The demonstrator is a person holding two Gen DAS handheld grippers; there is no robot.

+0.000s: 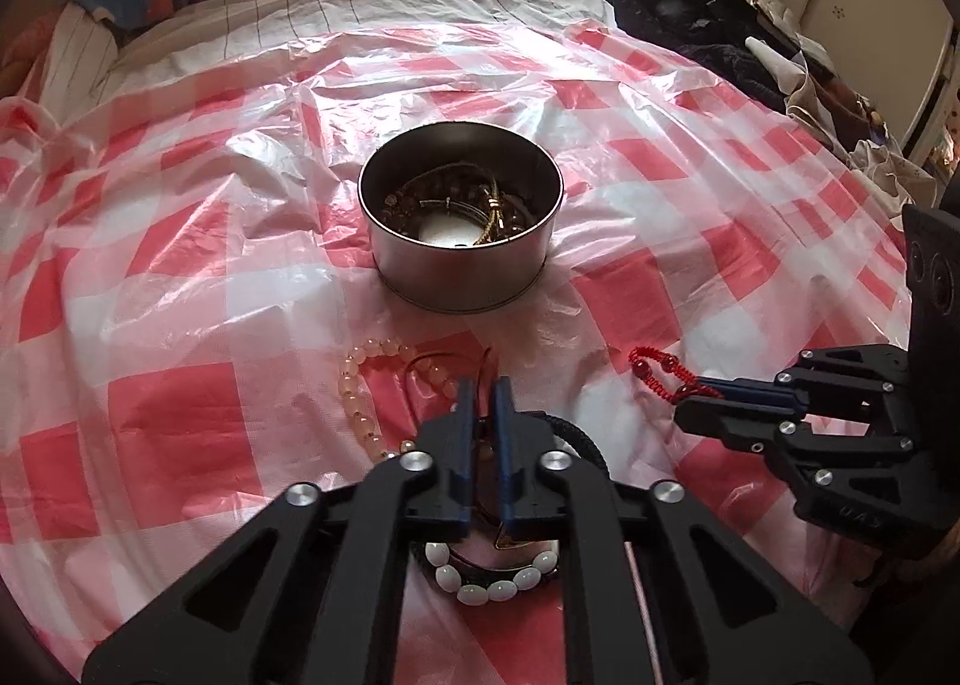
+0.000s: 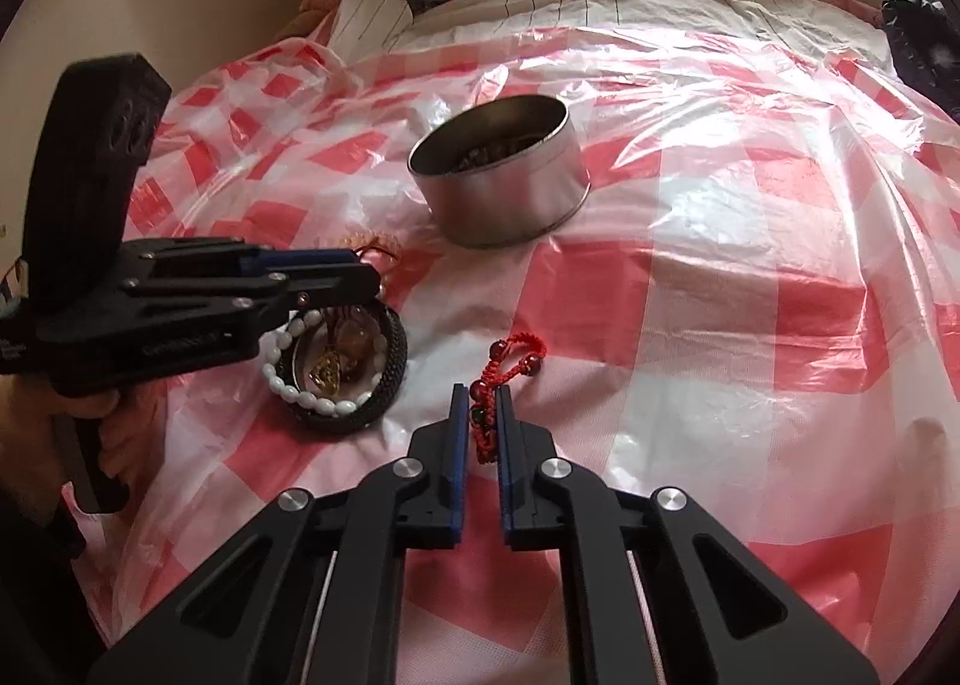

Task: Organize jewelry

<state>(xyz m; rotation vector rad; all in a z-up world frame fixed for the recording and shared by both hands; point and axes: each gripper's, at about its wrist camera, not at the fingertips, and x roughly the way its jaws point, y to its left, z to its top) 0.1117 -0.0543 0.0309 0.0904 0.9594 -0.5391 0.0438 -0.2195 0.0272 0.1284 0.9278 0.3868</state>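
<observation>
White oval beads sat closest to me, a bracelet curled under my left gripper with a black braided ring wrapped around it and a gold pendant lying inside the loop. My left jaws were drawn almost together over that little heap, with a thin brown cord running up between the fingers; whether the pads truly pinched it I could not tell. Just beyond, a strand of pale peach beads curved across the red-and-white checked plastic sheet.

My right gripper had its jaws nearly closed on a red knotted cord bracelet, the dark red beads and the cord caught between the blue pads, the rest of the loop lying on the sheet ahead of the tips.

One round metal tin stood upright further out, near the middle of the sheet and well apart from both grippers, open at the top. It held a tangle of brown beads and gold chain I could not count.

Loose on the sheet I counted four bracelets or rings: white, black, peach, red. One pendant, one tin, two grippers.
</observation>
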